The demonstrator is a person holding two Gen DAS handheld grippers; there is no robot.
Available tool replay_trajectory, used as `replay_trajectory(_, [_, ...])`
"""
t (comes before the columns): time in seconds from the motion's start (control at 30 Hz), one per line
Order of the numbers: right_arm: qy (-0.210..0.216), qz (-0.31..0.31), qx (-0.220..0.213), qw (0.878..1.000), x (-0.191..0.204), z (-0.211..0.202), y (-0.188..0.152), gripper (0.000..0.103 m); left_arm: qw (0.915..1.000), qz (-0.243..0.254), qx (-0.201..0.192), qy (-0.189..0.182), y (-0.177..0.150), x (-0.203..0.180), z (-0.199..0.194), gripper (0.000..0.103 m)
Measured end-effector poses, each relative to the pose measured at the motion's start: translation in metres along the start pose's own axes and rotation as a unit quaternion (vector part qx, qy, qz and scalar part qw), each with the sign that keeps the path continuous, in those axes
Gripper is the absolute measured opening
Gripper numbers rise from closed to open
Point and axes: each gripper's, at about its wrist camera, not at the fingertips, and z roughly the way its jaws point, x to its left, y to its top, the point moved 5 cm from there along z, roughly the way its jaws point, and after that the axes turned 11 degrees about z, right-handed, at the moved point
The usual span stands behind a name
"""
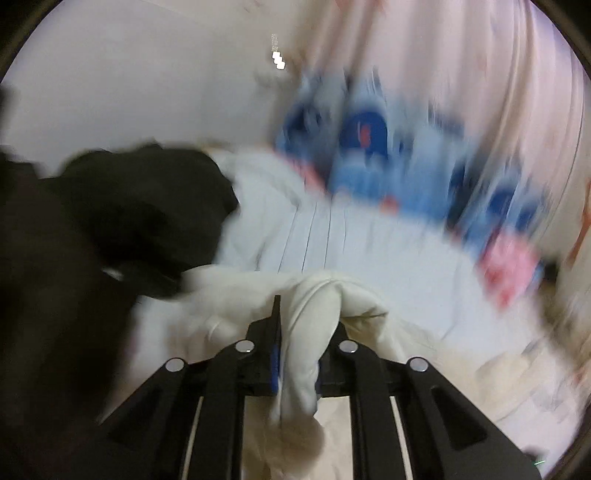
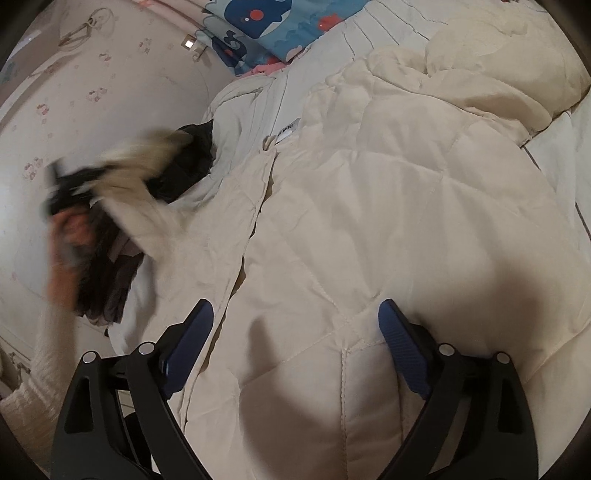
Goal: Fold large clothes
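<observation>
A large cream quilted coat (image 2: 388, 206) lies spread over the bed and fills most of the right wrist view. My right gripper (image 2: 295, 306) hovers just over its lower part, open, with nothing between the blue pads (image 2: 192, 336). In the left wrist view my left gripper (image 1: 308, 314) is shut on a bunched fold of the cream coat (image 1: 362, 299), which bulges out past the fingertips. The same left gripper (image 2: 74, 184) shows blurred at the left of the right wrist view, held by a hand (image 2: 64, 251), with cream cloth trailing from it.
A black garment (image 1: 147, 206) (image 2: 188, 162) lies crumpled on the white sheet (image 1: 369, 251) left of the coat. Blue whale-print bedding (image 2: 273, 26) (image 1: 369, 155) lies at the head of the bed. A patterned wall (image 2: 92, 92) borders the bed's left side.
</observation>
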Motion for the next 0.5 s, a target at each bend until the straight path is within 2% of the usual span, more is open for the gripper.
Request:
replay_trajectory(0.03, [-0.004,-0.003,0.0,1.0,0.0,0.001,-0.001,0.089,0.9995,-0.023,-0.011,0.02,0.008,0.017,-0.027,0.02])
replay_trajectory(0.07, [-0.007,-0.006,0.0,1.0,0.001,0.001,-0.002,0.09,0.9965,-0.057,-0.008,0.061,0.012,0.041,-0.058,0.02])
replay_trajectory(0.1, [-0.01,-0.011,0.001,1.0,0.002,0.003,-0.003,0.091,0.9922,-0.091,0.008,0.085,0.011,0.058,-0.075,0.025])
replay_trajectory(0.13, [-0.013,-0.015,0.002,1.0,0.003,0.003,-0.004,0.091,0.9843,-0.145,0.032,0.095,0.002,0.081,-0.091,0.027])
replay_trajectory(0.17, [-0.016,-0.018,0.002,1.0,0.004,0.004,-0.005,0.091,0.9748,-0.195,0.063,0.088,-0.012,0.102,-0.102,0.032])
replay_trajectory(0.2, [-0.019,-0.021,0.002,1.0,0.004,0.004,-0.006,0.091,0.9686,-0.214,0.09,0.087,-0.023,0.116,-0.106,0.036])
replay_trajectory(0.27, [-0.022,-0.026,0.001,0.999,0.005,0.005,-0.006,0.091,0.9636,-0.22,0.116,0.097,-0.042,0.129,-0.123,0.036])
replay_trajectory(0.33, [-0.021,-0.028,0.001,0.999,0.004,0.005,-0.006,0.091,0.9636,-0.223,0.109,0.099,-0.061,0.132,-0.152,0.036])
replay_trajectory(0.37, [-0.02,-0.029,0.0,0.999,0.004,0.005,-0.006,0.091,0.9639,-0.222,0.1,0.107,-0.065,0.131,-0.164,0.041])
replay_trajectory(0.4, [-0.02,-0.03,0.0,0.999,0.004,0.004,-0.006,0.091,0.9631,-0.22,0.071,0.137,-0.071,0.137,-0.182,0.055])
replay_trajectory(0.47, [-0.019,-0.032,-0.001,0.999,0.004,0.004,-0.006,0.091,0.9569,-0.22,0.026,0.188,-0.078,0.145,-0.22,0.075])
replay_trajectory(0.5, [-0.019,-0.033,0.0,0.999,0.004,0.004,-0.006,0.092,0.9504,-0.225,-0.002,0.215,-0.08,0.15,-0.242,0.076])
